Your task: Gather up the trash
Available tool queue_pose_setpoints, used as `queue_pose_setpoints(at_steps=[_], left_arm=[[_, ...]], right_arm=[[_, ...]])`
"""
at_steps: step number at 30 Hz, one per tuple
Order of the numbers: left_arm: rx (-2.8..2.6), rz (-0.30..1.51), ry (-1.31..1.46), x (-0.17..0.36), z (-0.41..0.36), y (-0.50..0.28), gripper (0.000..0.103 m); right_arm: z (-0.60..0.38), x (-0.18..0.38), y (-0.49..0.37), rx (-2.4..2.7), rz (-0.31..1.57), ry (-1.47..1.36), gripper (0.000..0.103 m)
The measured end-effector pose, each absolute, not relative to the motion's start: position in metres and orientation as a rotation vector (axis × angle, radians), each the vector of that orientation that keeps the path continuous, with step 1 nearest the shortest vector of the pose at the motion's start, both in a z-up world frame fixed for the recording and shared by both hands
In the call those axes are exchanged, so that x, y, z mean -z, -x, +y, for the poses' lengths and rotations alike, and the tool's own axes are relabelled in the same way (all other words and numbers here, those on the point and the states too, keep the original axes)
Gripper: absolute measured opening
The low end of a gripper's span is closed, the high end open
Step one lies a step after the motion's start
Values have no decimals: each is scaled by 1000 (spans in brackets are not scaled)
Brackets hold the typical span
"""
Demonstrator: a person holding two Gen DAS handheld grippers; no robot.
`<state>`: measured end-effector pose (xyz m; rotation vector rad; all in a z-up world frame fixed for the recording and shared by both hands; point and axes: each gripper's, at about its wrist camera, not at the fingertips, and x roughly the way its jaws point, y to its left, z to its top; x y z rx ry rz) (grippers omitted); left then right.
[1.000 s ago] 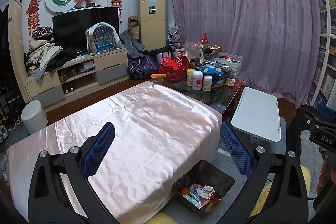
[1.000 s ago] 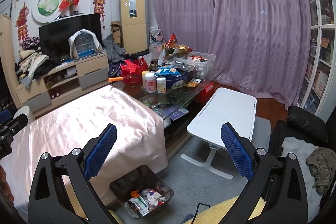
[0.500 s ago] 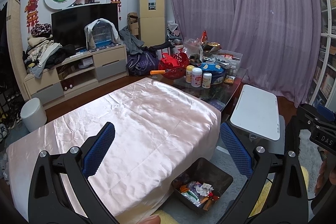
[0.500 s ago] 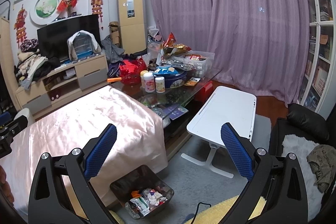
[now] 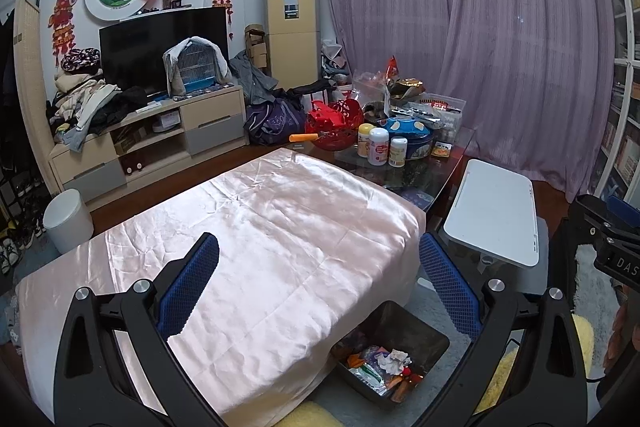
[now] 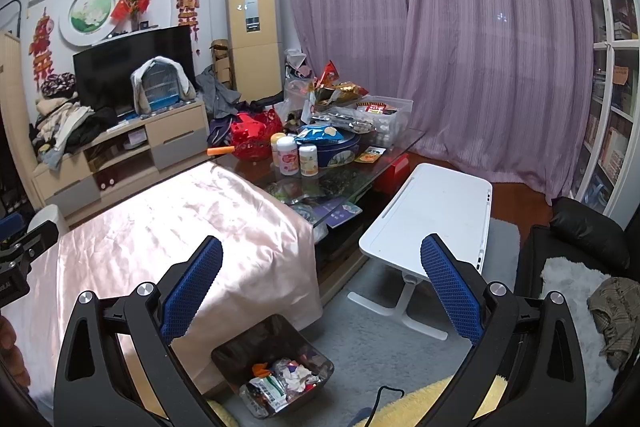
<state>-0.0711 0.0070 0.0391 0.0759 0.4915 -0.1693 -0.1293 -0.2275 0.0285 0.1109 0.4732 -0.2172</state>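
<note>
**Below, the trash bin sits between empty tongs**

Below both grippers, the dark trash bin (image 5: pixel 416 331) rests on the grey floor against the edge of the pink satin-covered table (image 5: pixel 260 247). The left gripper (image 5: pixel 318 287) and right gripper (image 6: pixel 320 285) hover above it, each spread wide and holding nothing. The bin holds crumpled paper, wrappers and orange scraps. Only the right wrist view shows the black chair (image 6: pixel 584 239) with its white fleece; the left view alone shows the white stool (image 5: pixel 68 219).

surface: pink satin-covered table (image 5: pixel 280 247) | floor: grey rug (image 6: pixel 372 339) | on rug: trash bin (image 6: pixel 276 351)
</note>
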Motion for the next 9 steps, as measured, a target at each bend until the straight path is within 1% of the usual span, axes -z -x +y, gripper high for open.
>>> queue_pose_setpoints(at_steps=[9], left_arm=[[165,524,-82,-36,4,67,95]], right_arm=[[-227,-29,128,217,474,-112,100]])
